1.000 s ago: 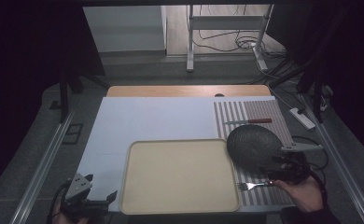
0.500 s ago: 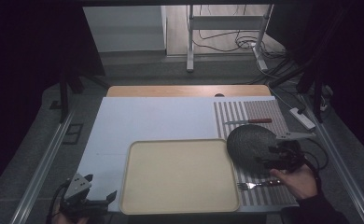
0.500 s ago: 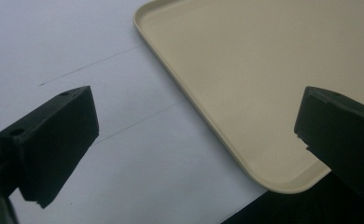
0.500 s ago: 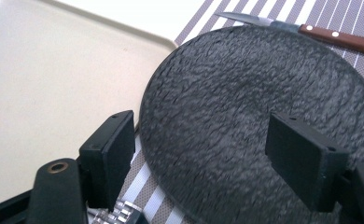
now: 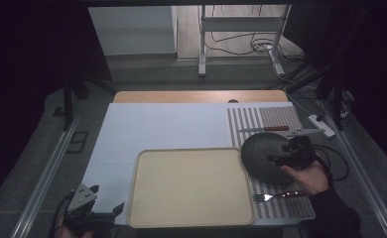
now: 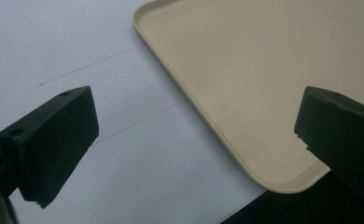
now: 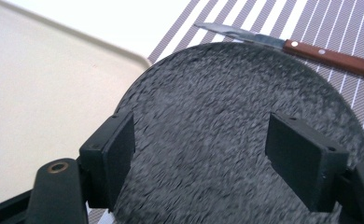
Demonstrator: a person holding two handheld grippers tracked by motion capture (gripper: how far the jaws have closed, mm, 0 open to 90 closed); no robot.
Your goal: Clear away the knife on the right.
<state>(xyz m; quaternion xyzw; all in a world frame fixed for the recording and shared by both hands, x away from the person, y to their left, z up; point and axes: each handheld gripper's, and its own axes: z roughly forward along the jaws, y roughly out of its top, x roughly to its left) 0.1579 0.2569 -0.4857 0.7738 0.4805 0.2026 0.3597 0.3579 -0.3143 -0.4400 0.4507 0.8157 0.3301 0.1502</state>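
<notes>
A dark round textured plate [image 5: 261,158] [image 7: 227,107] lies on a striped placemat [image 5: 281,116], just right of a beige tray [image 5: 191,186] [image 7: 35,93]. My right gripper [image 5: 279,152] [image 7: 201,154] hovers over the plate's right half, open, its two black jaws wide apart with nothing pinched between them. A wooden-handled knife [image 5: 266,129] [image 7: 283,44] lies beyond the plate, and a fork [image 5: 278,196] lies in front of it. My left gripper [image 5: 108,197] [image 6: 194,135] is open at the table's front left, above the white sheet and the tray's near corner [image 6: 283,182].
The white sheet [image 5: 157,129] covers the left and middle of the table, with a wooden strip [image 5: 196,96] at its far edge. Cables and a power strip [image 5: 320,125] lie off the right side. Metal rails run along both sides.
My right hand has moved away from the front edge, from the plate's near-right rim to above the plate. The left gripper has stayed put.
</notes>
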